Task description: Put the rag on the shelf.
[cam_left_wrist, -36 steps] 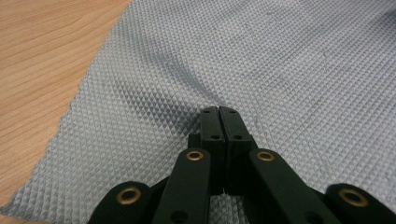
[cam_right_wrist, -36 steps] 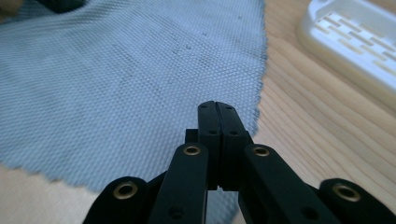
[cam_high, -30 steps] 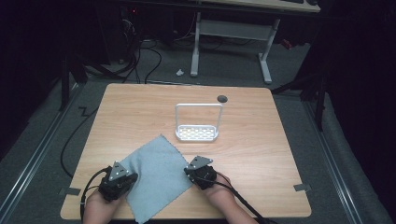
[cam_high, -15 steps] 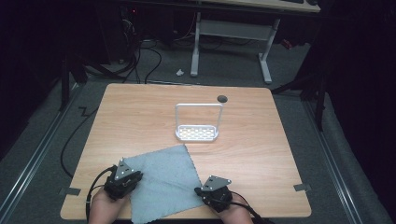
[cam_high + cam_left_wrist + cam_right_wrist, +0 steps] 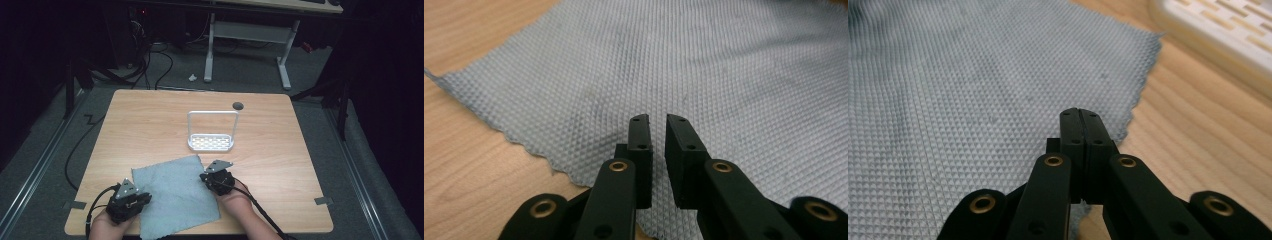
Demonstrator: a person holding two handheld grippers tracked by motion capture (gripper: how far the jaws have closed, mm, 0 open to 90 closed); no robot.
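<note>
High view: a blue-grey cloth (image 5: 176,195) lies spread flat on the desk (image 5: 150,125), near the person's edge, slightly skewed, one corner hanging at or past the front rim. The left gripper (image 5: 129,200) sits at the cloth's left border; the right gripper (image 5: 216,177) sits at the cloth's upper right corner. Behind the cloth, well apart from it, stands a white rack (image 5: 211,132) w/ a tall wire handle. Left gripper view: the jaws of the left gripper (image 5: 658,142) are a little apart w/ a narrow slot between them, having just been opening; nothing is between them, and the cloth (image 5: 704,80) lies under and ahead, its scalloped edge just beside the jaw tips. Right gripper view: the jaws of the right gripper (image 5: 1081,145) are pressed together; they hover over the cloth's (image 5: 973,100) edge close to a corner, and no fabric seems pinched, though the tips hide the contact spot. Bare desk (image 5: 1198,140) and the blurred rack (image 5: 1228,35) lie to the right. Risks, as a judgement: w/ the left jaws barely parted, a dive for the thin flat edge could skate over the weave and push a wrinkle instead of catching it; the right jaws, closed, would need to part first, or they'd just drag the corner. A pull on one side only could slide the whole cloth off the front rim.
</note>
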